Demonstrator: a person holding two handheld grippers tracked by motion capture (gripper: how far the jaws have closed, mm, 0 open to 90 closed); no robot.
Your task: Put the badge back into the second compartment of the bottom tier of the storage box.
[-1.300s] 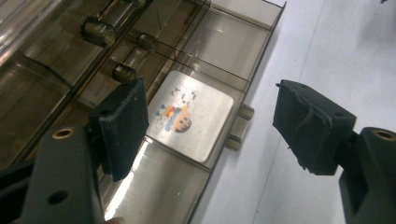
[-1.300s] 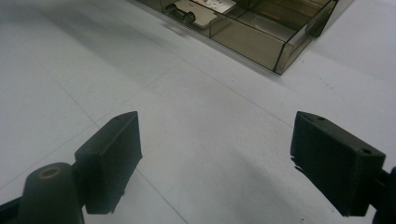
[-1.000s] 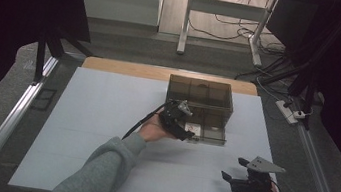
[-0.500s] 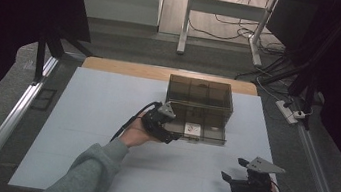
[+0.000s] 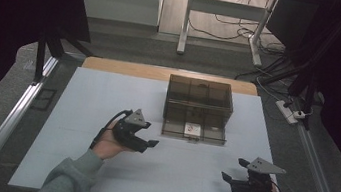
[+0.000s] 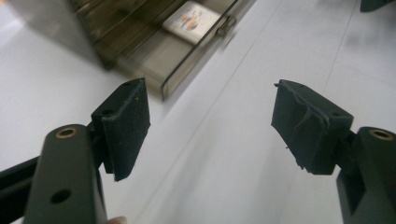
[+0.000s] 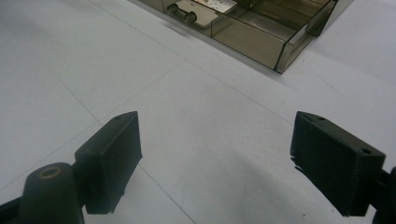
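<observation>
Judging from the open drawer [image 5: 195,131], about halfway: a card [image 5: 192,128] already lying inside, closing still left. Smoky, see-through plastic box [image 5: 199,101], rectangular, with thin dividers, standing at the far middle of the pale matte tabletop [image 5: 108,92]; drawer pulled toward the near side, small latch at its front. Card flat, glossy, with a printed picture, perhaps a game card, too blurred to read. Left claw [image 5: 150,143] near the drawer's left corner, not touching; jaws apart, holding nothing, pads [image 6: 127,126] of dark rough foam. Right claw [image 5: 226,176] low at the near right, well apart from the box, jaws wide and empty.
</observation>
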